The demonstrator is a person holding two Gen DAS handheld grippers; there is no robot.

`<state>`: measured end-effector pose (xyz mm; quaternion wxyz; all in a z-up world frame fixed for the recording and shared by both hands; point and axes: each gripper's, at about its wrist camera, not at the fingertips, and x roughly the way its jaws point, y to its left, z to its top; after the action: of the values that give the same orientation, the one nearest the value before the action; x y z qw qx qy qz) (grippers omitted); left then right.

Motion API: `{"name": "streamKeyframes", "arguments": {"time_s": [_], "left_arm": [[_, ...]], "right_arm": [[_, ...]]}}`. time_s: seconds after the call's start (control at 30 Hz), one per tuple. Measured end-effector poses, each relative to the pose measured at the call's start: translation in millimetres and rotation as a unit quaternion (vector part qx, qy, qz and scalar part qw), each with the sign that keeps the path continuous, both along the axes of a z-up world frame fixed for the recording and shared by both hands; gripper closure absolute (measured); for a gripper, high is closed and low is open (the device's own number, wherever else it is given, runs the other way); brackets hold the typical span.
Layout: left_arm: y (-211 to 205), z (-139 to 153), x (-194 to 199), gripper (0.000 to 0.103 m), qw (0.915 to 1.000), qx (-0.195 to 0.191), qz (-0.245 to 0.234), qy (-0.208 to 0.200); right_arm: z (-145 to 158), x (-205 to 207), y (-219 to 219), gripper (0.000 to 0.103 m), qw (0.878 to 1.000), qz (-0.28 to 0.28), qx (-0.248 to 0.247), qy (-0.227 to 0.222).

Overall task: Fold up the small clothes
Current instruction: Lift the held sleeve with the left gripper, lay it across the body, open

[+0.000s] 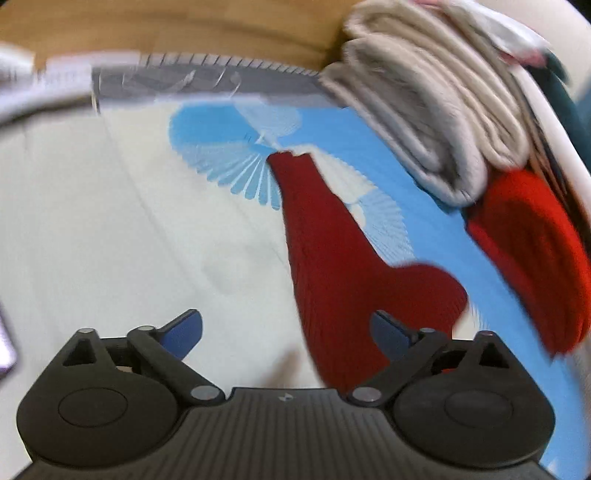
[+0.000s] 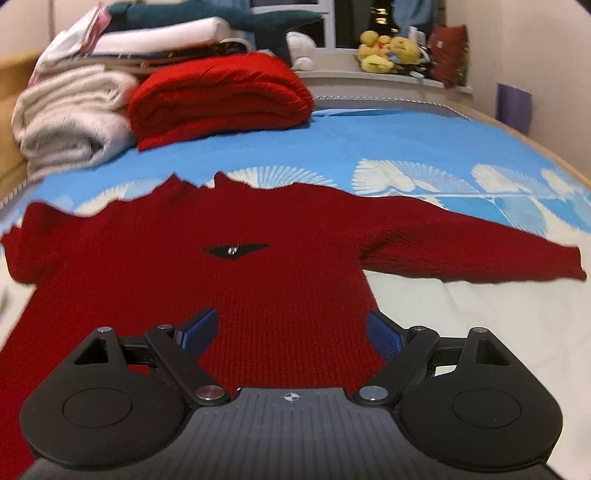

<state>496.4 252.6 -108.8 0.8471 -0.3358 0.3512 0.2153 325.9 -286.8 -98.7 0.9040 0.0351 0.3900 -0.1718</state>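
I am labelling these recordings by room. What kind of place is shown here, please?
Most likely a bedroom. A dark red sweater lies on a bed sheet, folded clothes are stacked beside it, and stuffed toys sit on a window sill.

Bed: I see a blue-and-white bedsheet (image 2: 406, 147) spread flat; windowsill (image 2: 369, 79) behind it
Window: above the sill, dark panes (image 2: 291, 22)
Wall: right of the sill, pale pink (image 2: 524, 48)
Headboard: I make out wood (image 1: 166, 29) beyond the sheet
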Motion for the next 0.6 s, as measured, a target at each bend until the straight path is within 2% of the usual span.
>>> {"name": "streamKeyframes", "arguments": {"time_s": [0.07, 0.17, 0.2, 0.23, 0.27, 0.3, 0.4, 0.43, 0.5, 0.53, 0.57, 0.6], "left_arm": [[21, -14, 26, 0.006, 0.9991, -0.037, 0.023, 0.001], [44, -35, 47, 0.006, 0.9961, -0.075, 0.041, -0.024], [47, -40, 55, 0.006, 0.9961, -0.072, 0.042, -0.03], [45, -39, 61, 0.006, 0.9971, -0.052, 0.041, -0.039], [44, -38, 70, 0.006, 0.9983, -0.033, 0.032, -0.038], [44, -38, 80, 0.006, 0.9987, -0.03, 0.021, -0.035], [47, -43, 97, 0.006, 0.9964, -0.064, 0.0, -0.056], [46, -45, 102, 0.008, 0.9963, -0.062, -0.003, -0.059], [42, -46, 108, 0.051, 0.9968, -0.054, -0.014, -0.058], [41, -49, 112, 0.089, 0.9974, -0.06, -0.015, -0.038], [44, -52, 114, 0.09, 0.9967, -0.076, -0.002, -0.028], [45, -52, 110, 0.09, 0.9957, -0.084, 0.009, -0.038]], "right_arm": [[-5, 1, 0, 0.015, 1.0, 0.002, -0.007, 0.01], [-16, 9, -2, 0.015, 1.0, -0.003, -0.014, 0.026], [-20, 11, -2, 0.015, 0.999, -0.004, -0.014, 0.031], [-24, 13, -2, 0.015, 0.999, -0.005, -0.015, 0.037], [-27, 14, -2, 0.015, 0.999, -0.007, -0.016, 0.043], [-31, 16, -3, 0.015, 0.999, -0.008, -0.015, 0.05], [-38, 23, -2, 0.015, 0.998, -0.011, -0.007, 0.062], [-39, 25, 0, 0.015, 0.998, -0.011, -0.004, 0.065], [-41, 30, 3, 0.015, 0.998, -0.005, 0.001, 0.067], [-42, 32, 7, 0.015, 0.998, 0.001, 0.0, 0.068], [-42, 33, 11, 0.015, 0.998, 0.008, -0.002, 0.067], [-41, 34, 15, 0.015, 0.998, 0.018, -0.008, 0.066]]}}
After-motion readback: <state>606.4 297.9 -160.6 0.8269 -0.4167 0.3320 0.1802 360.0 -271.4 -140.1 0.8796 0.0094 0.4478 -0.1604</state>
